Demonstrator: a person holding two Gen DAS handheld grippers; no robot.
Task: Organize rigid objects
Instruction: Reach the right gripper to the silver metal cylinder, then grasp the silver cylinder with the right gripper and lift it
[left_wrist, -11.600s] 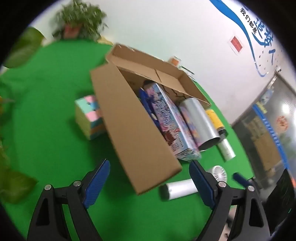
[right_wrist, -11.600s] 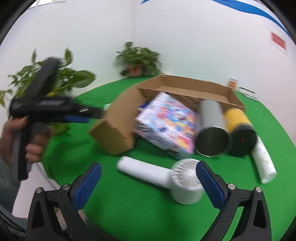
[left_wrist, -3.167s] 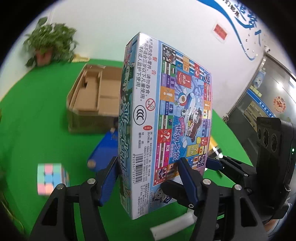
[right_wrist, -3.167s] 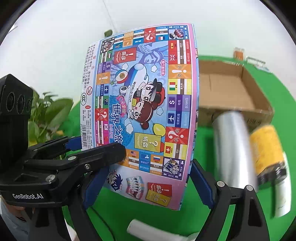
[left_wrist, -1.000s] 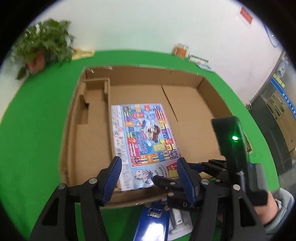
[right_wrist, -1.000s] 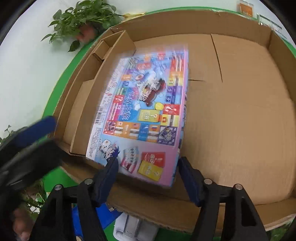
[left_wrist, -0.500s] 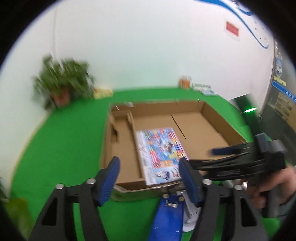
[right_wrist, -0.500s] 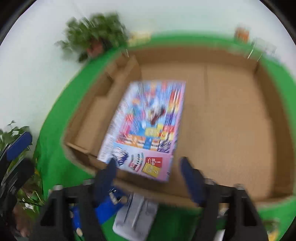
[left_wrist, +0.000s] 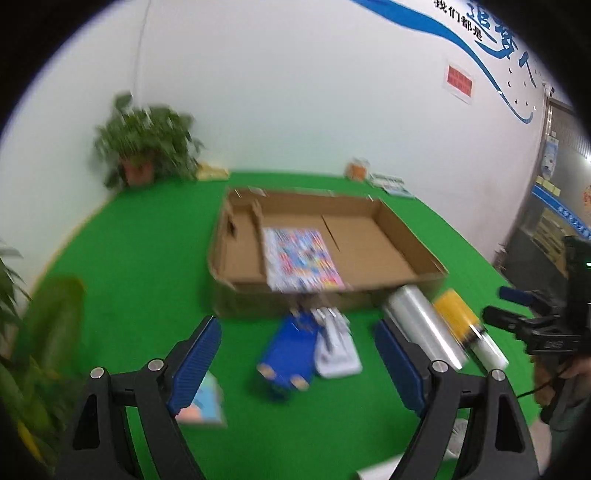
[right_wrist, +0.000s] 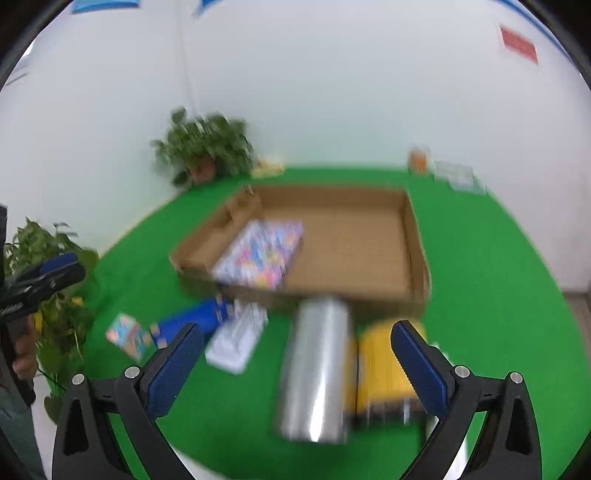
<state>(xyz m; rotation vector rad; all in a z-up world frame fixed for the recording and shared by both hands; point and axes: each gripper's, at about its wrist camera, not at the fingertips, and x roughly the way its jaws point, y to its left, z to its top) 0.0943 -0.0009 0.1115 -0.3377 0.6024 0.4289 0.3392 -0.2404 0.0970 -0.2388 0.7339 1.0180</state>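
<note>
- At the far left edge, the leafy plant (right_wrist: 44, 254) stands beside the green table (left_wrist: 140, 266), with the pastel cube (left_wrist: 201, 404) lying on the cloth just in front of it, partly behind the left finger of the left gripper (left_wrist: 297, 363).
- The left gripper hovers above the table with its jaws wide apart; they have just been opening, and nothing sits between the blue pads (left_wrist: 195, 352).
- A potted plant (left_wrist: 144, 147) stands in the far corner against the white wall.
- The cardboard box (left_wrist: 406, 236) lies open on the cloth, and the colourful board-game box (left_wrist: 301, 258) rests flat on its floor, against the left inner divider, clear of both grippers.
- Just in front of the box's near wall lie a blue case (left_wrist: 290, 352) and, touching its right side, a white pack (left_wrist: 336, 347); both are blurred.
- Right of them the silver cylinder (right_wrist: 317, 369) lies on its side, with the yellow cylinder (right_wrist: 380, 369) just beside it and a white tube (left_wrist: 487, 352) next along.
- The right gripper (right_wrist: 295, 367) hangs over these cylinders with its jaws at their widest; they have just been opening and hold nothing.
- A person's hand (left_wrist: 554, 373) shows at the right edge of the left wrist view, on the right gripper's handle.
</note>
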